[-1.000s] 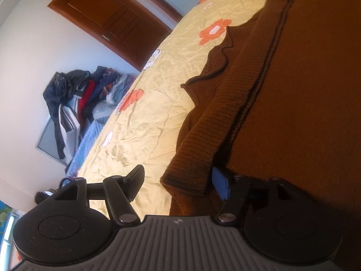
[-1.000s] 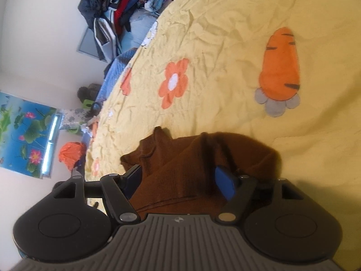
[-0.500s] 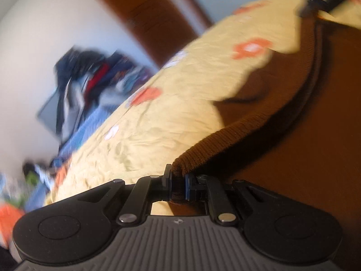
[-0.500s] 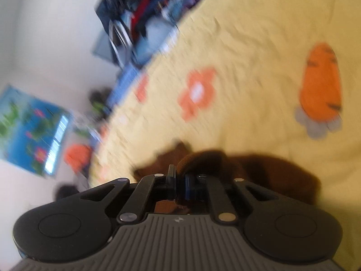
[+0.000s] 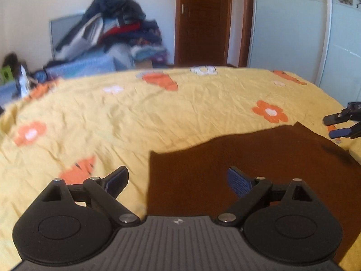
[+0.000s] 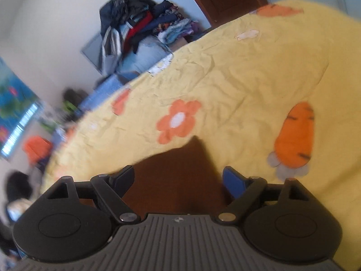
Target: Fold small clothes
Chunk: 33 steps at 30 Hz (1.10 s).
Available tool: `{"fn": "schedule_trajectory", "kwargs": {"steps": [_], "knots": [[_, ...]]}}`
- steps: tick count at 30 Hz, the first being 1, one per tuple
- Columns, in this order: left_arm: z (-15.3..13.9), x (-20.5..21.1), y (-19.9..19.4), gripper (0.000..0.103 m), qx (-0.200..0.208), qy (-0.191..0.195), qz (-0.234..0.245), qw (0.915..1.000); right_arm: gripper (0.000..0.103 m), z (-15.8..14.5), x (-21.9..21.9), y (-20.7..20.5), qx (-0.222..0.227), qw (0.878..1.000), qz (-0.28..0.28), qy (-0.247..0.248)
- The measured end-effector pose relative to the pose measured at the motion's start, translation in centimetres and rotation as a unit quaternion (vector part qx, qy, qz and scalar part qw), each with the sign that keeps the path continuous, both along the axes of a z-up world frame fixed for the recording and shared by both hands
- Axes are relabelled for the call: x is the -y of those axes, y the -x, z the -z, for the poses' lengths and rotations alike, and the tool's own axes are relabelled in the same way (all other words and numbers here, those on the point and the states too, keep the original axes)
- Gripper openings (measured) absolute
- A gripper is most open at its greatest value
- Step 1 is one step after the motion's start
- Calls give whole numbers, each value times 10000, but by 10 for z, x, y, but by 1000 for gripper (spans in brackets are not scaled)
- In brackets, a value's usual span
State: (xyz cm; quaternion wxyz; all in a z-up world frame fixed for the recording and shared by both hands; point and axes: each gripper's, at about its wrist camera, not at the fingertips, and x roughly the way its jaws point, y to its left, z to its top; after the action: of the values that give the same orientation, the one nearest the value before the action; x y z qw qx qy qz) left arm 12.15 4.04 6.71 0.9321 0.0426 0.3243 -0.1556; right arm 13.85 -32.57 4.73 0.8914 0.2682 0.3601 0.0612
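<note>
A brown knitted garment lies flat on the yellow bedspread, its left edge straight and its far right corner pointed. My left gripper hovers over its near left corner, jaws opening wide, nothing pinched between them. The right gripper shows at the right edge of the left wrist view, beside the garment's far right corner. In the right wrist view my right gripper stands over a corner of the brown garment, jaws opening, the pads clear of the cloth.
The bedspread bears orange flowers and carrots. A heap of mixed clothes is piled beyond the bed's far left side. A brown door and pale wardrobe panels stand behind the bed.
Both grippers clamped on the brown garment's edge half a second ago, then let go and now stand wide. The garment now lies flat in a folded shape; both views rolled toward level.
</note>
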Motion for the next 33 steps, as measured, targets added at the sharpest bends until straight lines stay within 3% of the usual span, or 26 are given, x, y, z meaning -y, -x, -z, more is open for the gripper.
{"fn": "schedule_trajectory", "kwargs": {"steps": [2, 3, 4, 5, 6, 7, 9, 11, 13, 15, 16, 17, 19, 20, 22, 24, 26, 28, 30, 31, 33], "knots": [[17, 12, -9, 95, -241, -196, 39, 9995, 76, 11, -7, -13, -127, 9993, -92, 349], [31, 18, -14, 95, -437, -373, 1, 9983, 64, 19, -12, -21, -232, 9985, -183, 452], [49, 20, -20, 98, -642, -627, -129, 9959, 61, 27, -19, -27, -262, 9973, -293, 622], [51, 11, -21, 98, -545, -289, -258, 9978, 53, 33, -29, -26, -26, 9942, -308, 1033], [50, 5, -25, 98, -751, -186, -433, 9961, 47, 34, -34, -26, 86, 9893, -340, 1416], [46, -1, -24, 98, -810, -190, -676, 9942, 48, 34, -36, -28, 66, 9864, -305, 1613], [32, -4, -10, 96, -684, -450, -998, 9916, 51, 26, -39, -25, -158, 9849, -190, 1712], [17, -3, 14, 96, -416, -304, -819, 9953, 57, 10, -50, 1, 300, 9827, -324, 1797], [11, 3, 32, 96, -453, 172, -505, 9975, 84, 3, -66, 31, 733, 9799, -586, 1761], [23, 18, 39, 96, -674, 234, -296, 9970, 80, 13, -83, 49, 626, 9786, -984, 1695], [34, 26, 40, 96, -779, 65, -267, 9966, 80, 23, -92, 56, 502, 9757, -1163, 1785], [46, 34, 42, 103, -777, -242, -277, 9963, 81, 37, -102, 61, 362, 9709, -1315, 1969], [57, 36, 59, 103, -55, -445, -109, 9989, 82, 58, -114, 81, 783, 9484, -1497, 2682], [58, 31, 61, 103, -65, -324, -136, 9994, 82, 64, -112, 87, 948, 9432, -1530, 2792], [49, 28, 58, 103, -343, -333, -328, 9983, 82, 65, -99, 89, 918, 9525, -1437, 2522], [34, 35, 62, 103, -519, -561, -494, 9959, 84, 58, -102, 90, 726, 9505, -1373, 2690], [22, 44, 77, 103, -489, -404, -314, 9975, 84, 46, -110, 95, 552, 9542, -1193, 2689], [22, 58, 95, 103, -510, -273, 1, 9983, 92, 38, -116, 113, 693, 9578, -1450, 2383], [41, 74, 107, 103, -672, -562, 198, 9960, 96, 49, -130, 122, 573, 9497, -1754, 2532], [50, 76, 117, 103, -421, -609, 160, 9971, 100, 59, -135, 124, 394, 9431, -1840, 2741], [51, 72, 126, 103, -308, -559, 62, 9979, 101, 74, -134, 137, 750, 9373, -1805, 2887]]}}
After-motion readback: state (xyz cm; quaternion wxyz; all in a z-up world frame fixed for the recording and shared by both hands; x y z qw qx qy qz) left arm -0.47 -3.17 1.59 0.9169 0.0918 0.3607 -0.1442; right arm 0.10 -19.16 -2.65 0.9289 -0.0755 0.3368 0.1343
